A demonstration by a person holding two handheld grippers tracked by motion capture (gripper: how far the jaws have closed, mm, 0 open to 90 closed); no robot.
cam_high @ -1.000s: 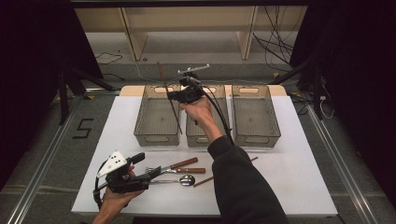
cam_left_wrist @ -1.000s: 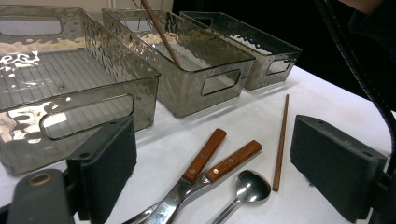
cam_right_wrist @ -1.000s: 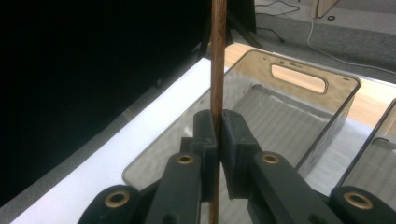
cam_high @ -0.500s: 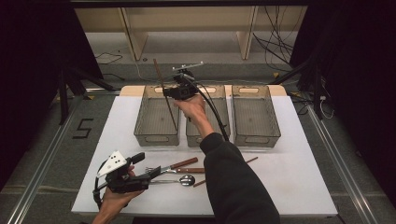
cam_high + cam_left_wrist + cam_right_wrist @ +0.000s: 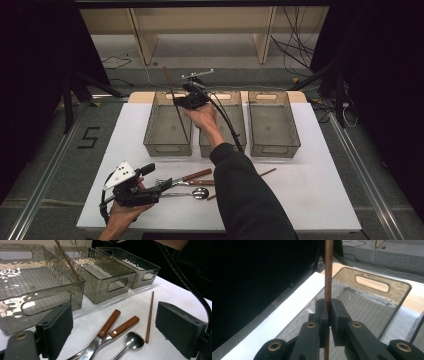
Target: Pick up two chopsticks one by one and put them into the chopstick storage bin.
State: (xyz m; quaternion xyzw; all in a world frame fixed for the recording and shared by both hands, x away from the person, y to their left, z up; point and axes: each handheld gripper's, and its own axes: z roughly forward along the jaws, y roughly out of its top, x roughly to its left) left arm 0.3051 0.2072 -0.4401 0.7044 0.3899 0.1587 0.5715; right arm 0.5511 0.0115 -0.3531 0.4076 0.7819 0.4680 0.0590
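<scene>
High view: right gripper (image 5: 179, 101) over far edge of table (image 5: 320, 190), jaws clamped on chopstick (image 5: 176, 107), which slants down into left bin (image 5: 167, 125). Middle bin (image 5: 225, 127) and right bin (image 5: 273, 122) alongside. Left gripper (image 5: 161, 186) near table's near-left corner, jaws spread, nothing between, beside cutlery (image 5: 192, 179).

Left gripper view: wide-open jaws frame two wooden-handled utensils (image 5: 113, 327), spoon (image 5: 132, 340), second chopstick (image 5: 149, 313) flat on table.

Right gripper view: pads pinch chopstick (image 5: 328, 272) upright above left bin (image 5: 372, 297).
</scene>
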